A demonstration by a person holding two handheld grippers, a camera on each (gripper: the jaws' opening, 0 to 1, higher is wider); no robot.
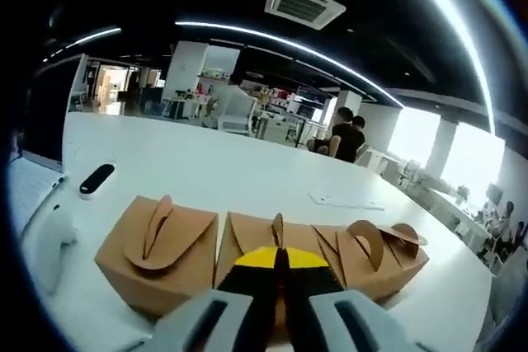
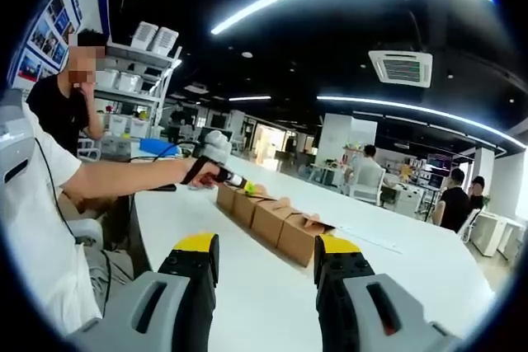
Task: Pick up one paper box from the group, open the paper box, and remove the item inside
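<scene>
A row of brown paper boxes stands on the white table [image 1: 206,162]. In the left gripper view the left box [image 1: 157,245], the middle box [image 1: 247,241] and the right box [image 1: 375,257] lie just ahead. My left gripper [image 1: 280,260] is shut, and the thin upright top flap [image 1: 277,227] of the middle box rises straight out from between its yellow tips. In the right gripper view the same row of boxes [image 2: 276,220] runs away from me, with a person's arm holding the left gripper [image 2: 239,182] over it. My right gripper [image 2: 268,257] hangs open and empty, short of the nearest box [image 2: 301,238].
A black-and-white remote-like object [image 1: 96,180] and a white device [image 1: 51,241] lie left of the boxes. A sheet of paper [image 1: 346,200] lies beyond them. A person in a white shirt [image 2: 33,204] sits at the left; other people [image 1: 346,136] are at far desks.
</scene>
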